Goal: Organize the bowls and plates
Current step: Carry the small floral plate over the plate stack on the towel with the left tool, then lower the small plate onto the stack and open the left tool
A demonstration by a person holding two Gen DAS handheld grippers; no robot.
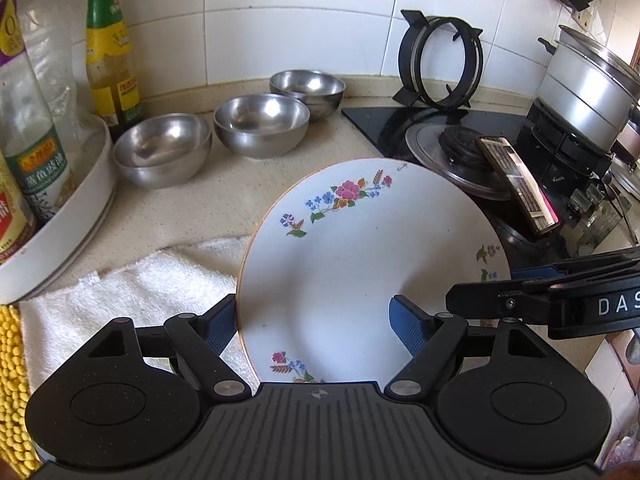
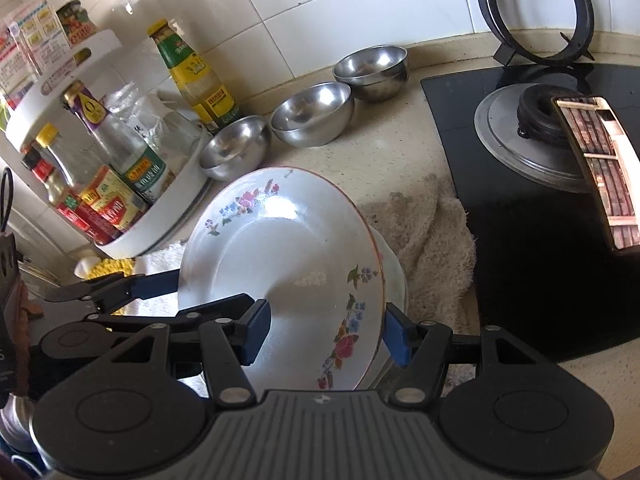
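A white floral plate [image 1: 360,264] is held tilted above a white towel [image 1: 132,292]. My left gripper [image 1: 316,328] straddles its near rim, one blue pad outside the rim, one over its face, jaws wide. My right gripper [image 2: 326,334] straddles the plate [image 2: 280,256] at its right rim in the same way, and shows in the left wrist view [image 1: 560,300]. More white plates [image 2: 394,280] lie stacked under it. Three steel bowls [image 1: 164,148] [image 1: 262,124] [image 1: 308,90] stand in a row by the wall.
A white turntable rack [image 2: 160,216] with sauce bottles [image 1: 108,44] stands left. A black gas hob [image 2: 540,240] with a burner [image 2: 540,116], a phone [image 2: 600,168] and a pot [image 1: 588,88] lies right. A pan support [image 1: 440,60] leans on the tiled wall.
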